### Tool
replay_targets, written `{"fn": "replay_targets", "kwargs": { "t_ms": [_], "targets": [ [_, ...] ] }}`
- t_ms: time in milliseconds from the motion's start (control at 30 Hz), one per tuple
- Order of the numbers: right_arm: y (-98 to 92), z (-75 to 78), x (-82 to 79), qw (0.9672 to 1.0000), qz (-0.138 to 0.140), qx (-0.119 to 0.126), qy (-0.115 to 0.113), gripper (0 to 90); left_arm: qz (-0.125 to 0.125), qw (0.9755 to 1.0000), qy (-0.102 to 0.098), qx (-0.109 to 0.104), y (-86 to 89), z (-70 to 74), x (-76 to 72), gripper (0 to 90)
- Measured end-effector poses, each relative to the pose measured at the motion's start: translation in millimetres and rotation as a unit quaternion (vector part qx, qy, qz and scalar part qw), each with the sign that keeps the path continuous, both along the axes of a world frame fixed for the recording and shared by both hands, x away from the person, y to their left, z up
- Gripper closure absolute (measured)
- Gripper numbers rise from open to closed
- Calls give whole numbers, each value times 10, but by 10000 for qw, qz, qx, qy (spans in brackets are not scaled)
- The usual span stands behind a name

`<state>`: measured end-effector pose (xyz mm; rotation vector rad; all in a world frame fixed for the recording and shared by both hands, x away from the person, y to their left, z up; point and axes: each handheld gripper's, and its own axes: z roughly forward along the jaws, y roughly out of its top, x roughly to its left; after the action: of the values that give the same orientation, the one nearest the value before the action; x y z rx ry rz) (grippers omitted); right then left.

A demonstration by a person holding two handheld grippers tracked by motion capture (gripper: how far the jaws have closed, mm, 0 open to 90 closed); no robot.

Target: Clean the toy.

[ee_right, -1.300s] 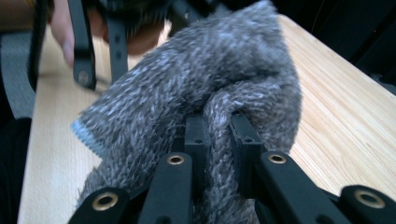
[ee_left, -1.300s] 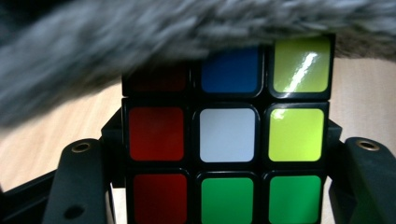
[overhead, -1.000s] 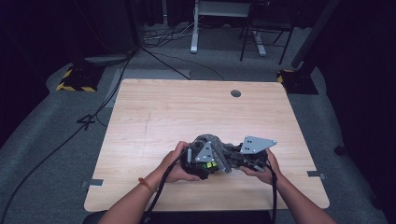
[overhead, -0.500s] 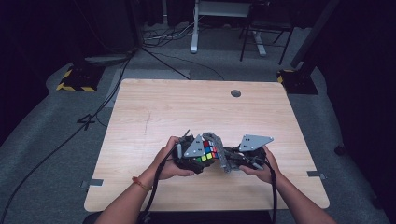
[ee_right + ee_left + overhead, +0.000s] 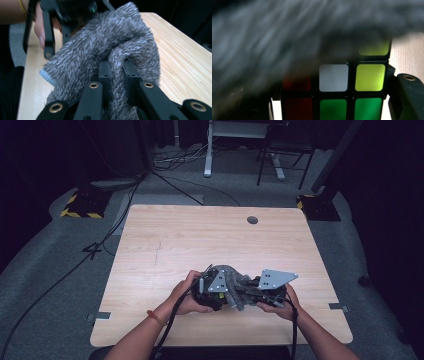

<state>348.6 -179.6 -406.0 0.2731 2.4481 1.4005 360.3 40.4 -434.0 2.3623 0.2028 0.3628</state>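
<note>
Where the two grippers meet near the front edge of the pale wooden desk [image 5: 200, 240], a colourful plastic puzzle cube [image 5: 352, 92] with black edges sits clamped between the fingers of the left gripper [image 5: 220, 296], its white, yellow-green, green and red tiles facing that gripper's camera. A fuzzy grey knitted cloth [image 5: 110, 50] is draped over the top of the cube, blurring across the upper part of the left gripper view and hiding the cube from the high view. The right gripper [image 5: 117, 75] has its fingers closed tight on a fold of this cloth, pinching it upright between the two black pads, while the rest of the cloth spills forward toward the left gripper and hangs down to a pale blue hem. In the high view both hands hold the grippers close together, nearly touching, with the cloth bunched between them. The grey floor [image 5: 60, 270] surrounds the desk.
</note>
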Motion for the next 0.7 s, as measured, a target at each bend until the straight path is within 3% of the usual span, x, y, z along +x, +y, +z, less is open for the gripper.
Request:
{"fn": "replay_targets", "kwargs": {
  "t_ms": [167,333,467,567,700],
  "targets": [
    [18,-14,30,9998,-178,2,-1,794,-60,9999,81,53,-57,-42,-17,330],
    [62,11,46,9995,-27,224,212,799,-93,9999,93,34,-99,-48,-36,329],
    [129,12,17,9999,14,97,130,799,-94,9999,16,126,-138,-65,-45,330],
    [89,9,63,9998,-206,-70,0,801,-99,9999,31,-31,-65,-31,-6,332],
    [-109,-87,248,9975,-604,2,378,802,-16,9997,4,-261,40,48,17,332]
  ]
}}
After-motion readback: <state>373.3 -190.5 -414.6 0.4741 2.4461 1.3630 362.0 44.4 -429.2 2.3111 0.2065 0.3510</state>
